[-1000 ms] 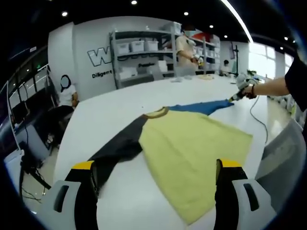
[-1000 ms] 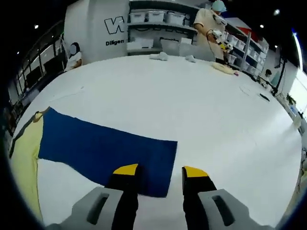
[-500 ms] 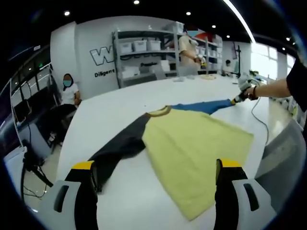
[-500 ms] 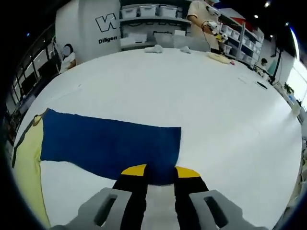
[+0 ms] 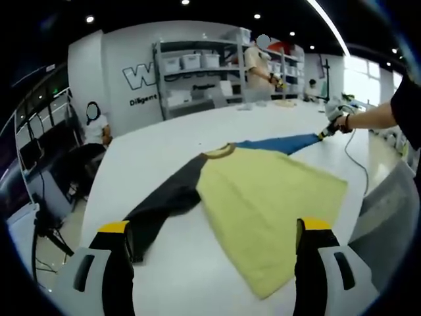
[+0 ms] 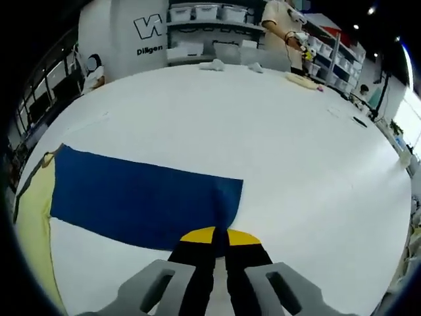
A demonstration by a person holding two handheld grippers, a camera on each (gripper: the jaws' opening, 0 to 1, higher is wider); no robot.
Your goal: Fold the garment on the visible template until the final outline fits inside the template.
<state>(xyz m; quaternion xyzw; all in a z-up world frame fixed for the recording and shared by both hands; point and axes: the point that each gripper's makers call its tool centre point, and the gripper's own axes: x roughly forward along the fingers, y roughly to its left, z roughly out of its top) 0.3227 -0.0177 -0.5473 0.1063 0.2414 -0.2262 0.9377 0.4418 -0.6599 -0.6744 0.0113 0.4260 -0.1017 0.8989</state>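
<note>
**Blue sleeve pinched at the cuff, rest of the shirt laid out flat**

In the right gripper view, the right gripper is seen closed tight on the near edge of the blue sleeve, right by the cuff end. The sleeve's long axis runs away to the left from the jaws, toward the yellow body of the garment, so any fold is judged to carry the cuff leftward along that line.

In the left gripper view, the left gripper is held wide open and nothing is gripped. The garment lies spread just ahead of it, with the dark sleeve reaching toward the left jaw. The right gripper is spotted at the far right, at the blue sleeve's tip, so that one is clearly nearer the cuff.

The white table is broad and smooth. No template outline can be made out. Shelving and a few people are seen at the far side of the room.
</note>
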